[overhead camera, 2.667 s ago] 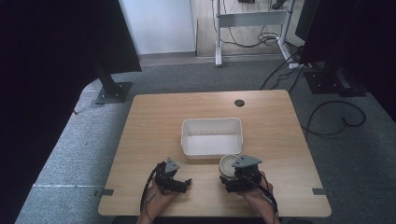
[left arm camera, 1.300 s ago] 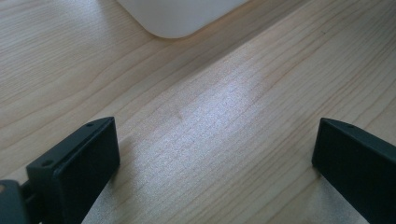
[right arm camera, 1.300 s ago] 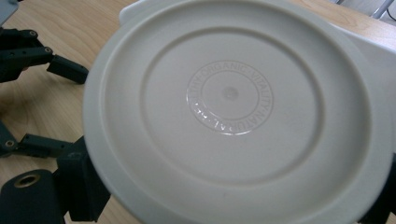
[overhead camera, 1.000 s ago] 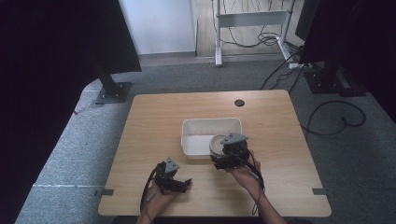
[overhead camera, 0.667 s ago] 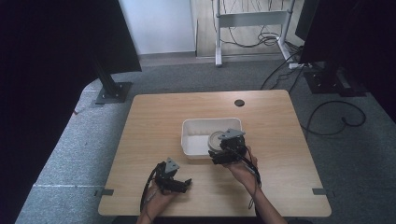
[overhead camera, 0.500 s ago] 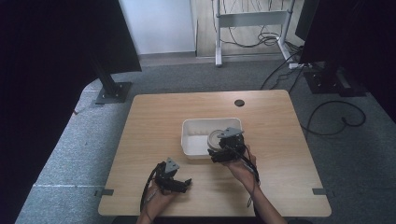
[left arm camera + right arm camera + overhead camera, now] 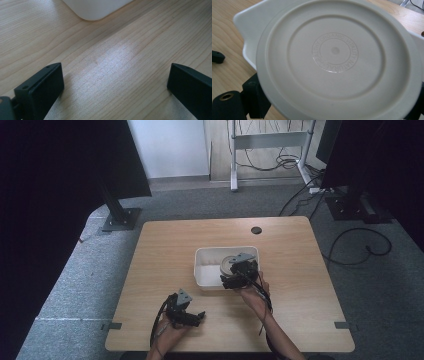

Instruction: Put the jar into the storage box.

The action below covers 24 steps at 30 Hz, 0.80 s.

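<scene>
Pale wood grain of the bench point(image 7: 150, 270) runs under the left hand-held gripper point(image 7: 186, 314), which rests near the front edge with jaws wide apart and nothing between them. Beyond it the right hand-held gripper point(image 7: 234, 276) is clamped on a round lid point(image 7: 338, 58) over the white tub point(image 7: 206, 269); I would lower it level before letting go. Its own view alone shows the lid's embossed ring of lettering, while the high view places both grippers and the cable hole point(image 7: 256, 230) farther back.

table point(image 7: 165, 250): light wood, round dark hole point(image 7: 256, 230) near far edge | floor: grey carpet point(image 7: 70, 290) | black stand base point(image 7: 121, 219) off far-left corner | cables point(image 7: 357, 245) off right edge | white frame point(image 7: 267, 142) beyond far edge
</scene>
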Each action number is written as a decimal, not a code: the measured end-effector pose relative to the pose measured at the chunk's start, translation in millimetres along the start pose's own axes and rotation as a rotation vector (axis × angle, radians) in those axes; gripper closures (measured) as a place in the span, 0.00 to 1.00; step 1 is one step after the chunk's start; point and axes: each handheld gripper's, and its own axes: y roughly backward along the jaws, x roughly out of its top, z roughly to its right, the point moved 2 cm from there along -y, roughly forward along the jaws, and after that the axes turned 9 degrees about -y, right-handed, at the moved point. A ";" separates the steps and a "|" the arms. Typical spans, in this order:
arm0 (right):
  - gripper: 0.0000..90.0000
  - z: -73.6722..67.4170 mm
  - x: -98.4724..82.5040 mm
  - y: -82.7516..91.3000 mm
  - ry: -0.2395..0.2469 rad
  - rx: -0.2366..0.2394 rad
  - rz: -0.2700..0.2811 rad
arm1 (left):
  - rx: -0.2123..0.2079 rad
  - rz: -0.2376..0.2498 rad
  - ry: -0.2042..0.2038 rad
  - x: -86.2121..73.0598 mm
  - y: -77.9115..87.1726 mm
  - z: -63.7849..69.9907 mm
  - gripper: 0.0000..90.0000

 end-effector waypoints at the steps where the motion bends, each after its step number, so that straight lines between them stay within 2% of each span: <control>1: 0.10 0.5 -0.1 -1.9 -0.003 -0.002 0.001 | 0.000 0.000 0.000 0.0 0.0 0.0 0.01; 9: 0.10 1.1 -0.8 -15.1 -0.001 -0.030 -0.011 | 0.000 -0.001 -0.001 0.0 0.1 -0.1 0.01; 24: 0.10 -2.7 -3.6 -40.8 -0.014 -0.036 -0.035 | 0.000 0.000 0.000 0.0 0.0 0.0 0.01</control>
